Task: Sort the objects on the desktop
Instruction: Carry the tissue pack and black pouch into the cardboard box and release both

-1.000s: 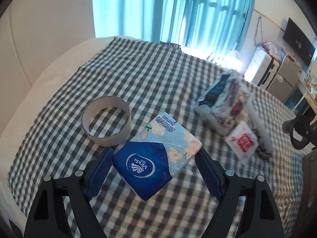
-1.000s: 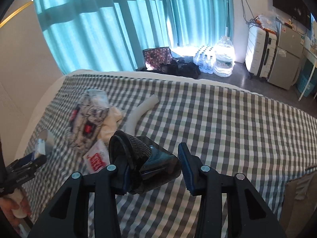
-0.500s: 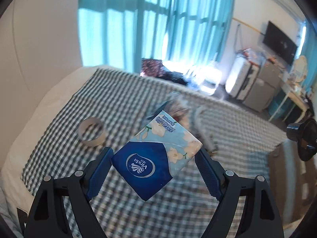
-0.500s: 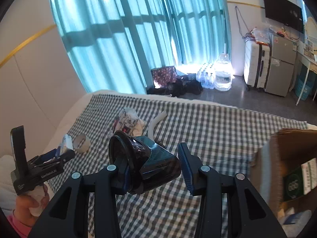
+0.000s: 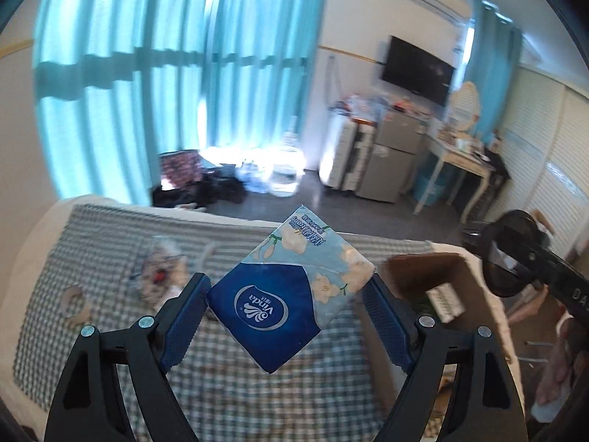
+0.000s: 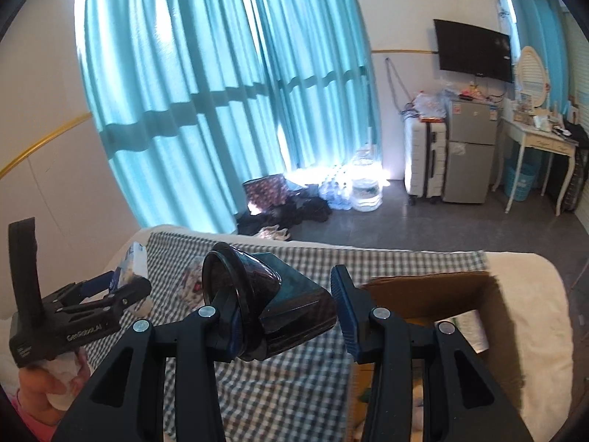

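Both grippers are raised above the bed with something clamped. Left gripper (image 5: 289,296) pinches a tissue pack (image 5: 291,291) by two opposite corners, so it hangs tilted like a diamond (blue logo face toward the camera). Right gripper (image 6: 285,313) has its blue pads closed on a glossy black case (image 6: 272,302), its round rim tilted up to the left. Below lie the checked cloth (image 6: 313,375) and an open cardboard box (image 6: 441,294) at the right, with a tape roll (image 5: 75,300) and a blurred packet (image 5: 158,270) on the cloth.
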Demonstrator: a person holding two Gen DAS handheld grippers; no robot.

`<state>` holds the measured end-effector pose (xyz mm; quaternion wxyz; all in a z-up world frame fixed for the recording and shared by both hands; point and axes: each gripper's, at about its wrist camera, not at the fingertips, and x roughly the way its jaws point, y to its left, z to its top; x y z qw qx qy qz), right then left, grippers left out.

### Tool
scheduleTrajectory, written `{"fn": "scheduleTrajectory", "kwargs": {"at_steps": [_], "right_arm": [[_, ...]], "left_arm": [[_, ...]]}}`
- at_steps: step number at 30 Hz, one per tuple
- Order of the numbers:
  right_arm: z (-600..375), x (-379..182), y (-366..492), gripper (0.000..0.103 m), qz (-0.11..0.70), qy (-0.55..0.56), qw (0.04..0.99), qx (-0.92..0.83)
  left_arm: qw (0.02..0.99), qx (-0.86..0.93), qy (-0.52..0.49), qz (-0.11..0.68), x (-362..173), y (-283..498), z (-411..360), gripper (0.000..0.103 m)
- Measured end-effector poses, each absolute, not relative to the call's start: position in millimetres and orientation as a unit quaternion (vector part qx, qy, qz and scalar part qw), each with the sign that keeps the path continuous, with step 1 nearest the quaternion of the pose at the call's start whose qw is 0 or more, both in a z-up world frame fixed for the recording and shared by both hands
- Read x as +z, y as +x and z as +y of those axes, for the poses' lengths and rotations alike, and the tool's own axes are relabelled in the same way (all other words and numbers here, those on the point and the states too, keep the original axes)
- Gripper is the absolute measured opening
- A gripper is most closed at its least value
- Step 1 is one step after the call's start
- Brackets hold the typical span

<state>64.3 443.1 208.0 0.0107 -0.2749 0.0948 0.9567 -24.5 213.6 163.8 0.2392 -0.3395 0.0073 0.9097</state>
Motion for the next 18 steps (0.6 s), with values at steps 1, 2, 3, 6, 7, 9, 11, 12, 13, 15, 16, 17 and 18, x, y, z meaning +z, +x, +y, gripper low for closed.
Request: {"fn": "scheduleTrajectory", "kwargs": {"at_steps": [1, 2, 3, 6, 7, 9, 11, 12, 13, 15, 16, 17, 18], "right_arm": [[451.2, 210.0, 69.5, 0.042, 0.092, -0.273, 0.019, 0.957], [457.9, 211.5, 74.3, 0.042, 0.089, -0.271, 0.029, 0.958], [466.5, 212.4, 78.4, 0.042, 0.084, -0.271, 0.041, 0.958], [487.2, 211.2, 88.7, 0.042, 0.079, -0.275, 0.072, 0.955], [495.2, 208.8, 92.7, 0.042, 0.08, -0.278, 0.081, 0.954], [511.9, 201.7, 98.0, 0.042, 0.089, -0.285, 0.099, 0.949], [525.1, 192.8, 99.9, 0.042, 0.097, -0.293, 0.112, 0.945], [530.6, 187.2, 99.9, 0.042, 0.1, -0.298, 0.116, 0.942], [535.6, 182.6, 100.5, 0.042, 0.104, -0.303, 0.121, 0.94], [547.0, 169.4, 102.5, 0.042, 0.11, -0.315, 0.129, 0.934], [552.8, 163.7, 104.4, 0.042, 0.112, -0.32, 0.132, 0.931], [557.3, 156.3, 102.7, 0.042, 0.116, -0.329, 0.136, 0.927], [563.1, 149.3, 104.9, 0.042, 0.121, -0.334, 0.139, 0.925]], "left_arm": [[0.258, 0.904, -0.34, 0.013, 163.9, -18.7, 234.1, 0.086], [0.269, 0.901, -0.341, 0.015, 162.6, -13.6, 246.9, 0.086], [0.281, 0.896, -0.344, 0.018, 161.4, -8.1, 261.5, 0.086], [0.326, 0.872, -0.363, 0.03, 144.7, 5.6, 312.1, 0.086], [0.335, 0.866, -0.37, 0.037, 138.8, 10.4, 326.9, 0.086], [0.347, 0.855, -0.381, 0.048, 126.4, 17.0, 349.6, 0.086], [0.355, 0.847, -0.392, 0.059, 115.3, 24.4, 368.2, 0.086], [0.359, 0.842, -0.397, 0.066, 108.8, 26.2, 376.4, 0.086], [0.363, 0.839, -0.399, 0.07, 102.6, 32.0, 375.2, 0.086], [0.366, 0.834, -0.405, 0.082, 93.5, 35.9, 385.9, 0.086], [0.366, 0.832, -0.408, 0.087, 89.3, 36.6, 389.3, 0.086], [0.367, 0.829, -0.411, 0.093, 84.4, 37.0, 391.8, 0.086], [0.368, 0.827, -0.413, 0.097, 81.0, 38.1, 395.7, 0.086]]}}
